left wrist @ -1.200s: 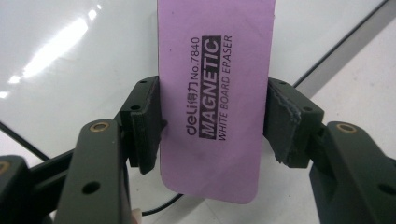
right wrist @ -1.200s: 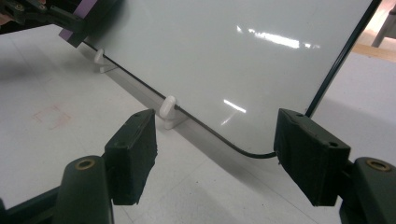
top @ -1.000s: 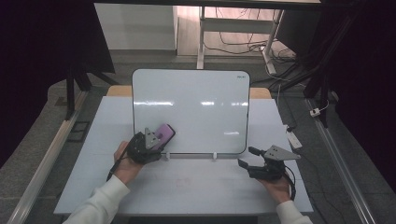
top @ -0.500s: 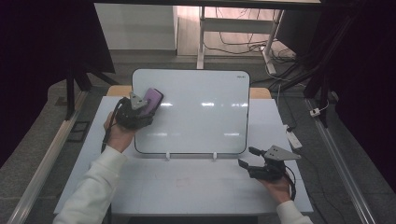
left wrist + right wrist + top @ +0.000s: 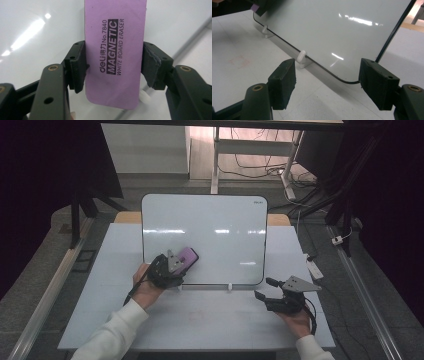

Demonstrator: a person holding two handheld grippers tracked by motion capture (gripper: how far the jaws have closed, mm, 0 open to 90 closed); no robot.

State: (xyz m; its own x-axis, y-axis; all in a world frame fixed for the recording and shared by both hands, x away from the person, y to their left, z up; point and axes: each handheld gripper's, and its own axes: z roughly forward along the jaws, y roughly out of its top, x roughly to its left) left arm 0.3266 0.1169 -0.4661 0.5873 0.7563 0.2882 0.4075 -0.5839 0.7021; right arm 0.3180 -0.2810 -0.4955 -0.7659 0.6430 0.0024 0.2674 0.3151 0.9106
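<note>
Glossy whiteboard [image 5: 220, 235]; left gripper [image 5: 172, 267] clamps flat purple eraser [image 5: 115, 50].

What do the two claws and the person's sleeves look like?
Both the left claw and the right claw are black, each with two blocky jaws and brass-coloured rivets. A grey three-cornered plate tops the right one. Black cables trail from both. The sleeves are white.

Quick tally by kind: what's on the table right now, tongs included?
Whiteboard: 1
White clip-on feet: 2, one and another
Purple eraser: 1
Tongs: 2, left tongs gripping the eraser, right tongs open
Total: 6
</note>
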